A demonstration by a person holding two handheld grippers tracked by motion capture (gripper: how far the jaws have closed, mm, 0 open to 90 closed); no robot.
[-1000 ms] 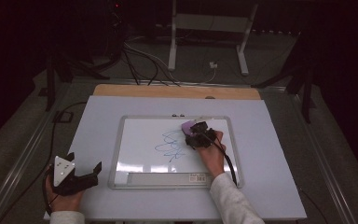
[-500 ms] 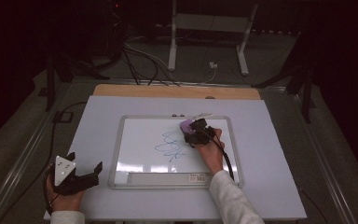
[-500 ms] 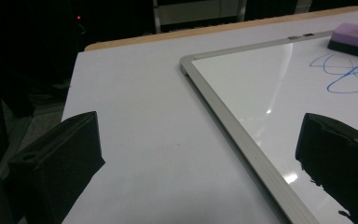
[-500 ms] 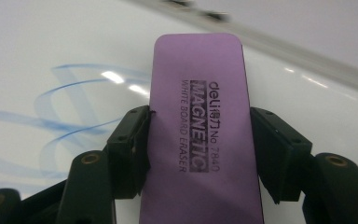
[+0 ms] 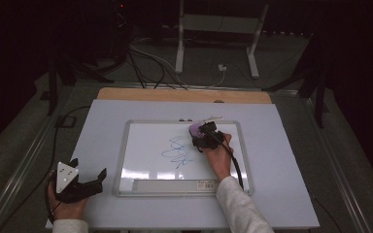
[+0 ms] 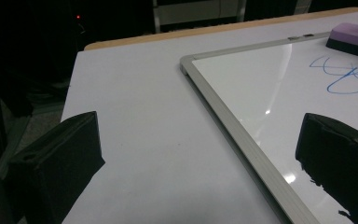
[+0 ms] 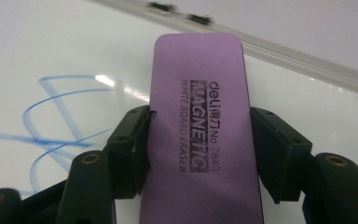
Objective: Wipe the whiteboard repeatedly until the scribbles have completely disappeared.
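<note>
- The right gripper (image 5: 200, 135) sits a little right of centre in the high view, over the upper right part of the whiteboard (image 5: 141, 141), and its fingers (image 7: 130, 144) are clamped on the two long sides of a purple eraser (image 7: 200, 121).
- In the right gripper view the eraser's printed top reads "MAGNETIC WHITE BOARD ERASER"; it fills the middle of the frame, with the whiteboard's upper frame edge running across the top.
- The blue scribble (image 5: 176, 151) lies at the centre of the high view, just left of and below the eraser. In the right gripper view its strokes sit at the left of the frame, beside the eraser and not under it.
- Whether the eraser's underside touches the board surface cannot be told.
- The left gripper (image 5: 85, 182) rests at the lower left of the high view, on the white desk (image 5: 281, 194) just off the whiteboard's lower left corner. Its fingers (image 6: 58, 163) stand wide apart and hold nothing.
- Judged from this, the step in hand is wiping the board, with the ink largely untouched.
- The next move likely calls for pressing the eraser flat and sweeping it toward frame left and down, across the strokes, while the board stays put.
</note>
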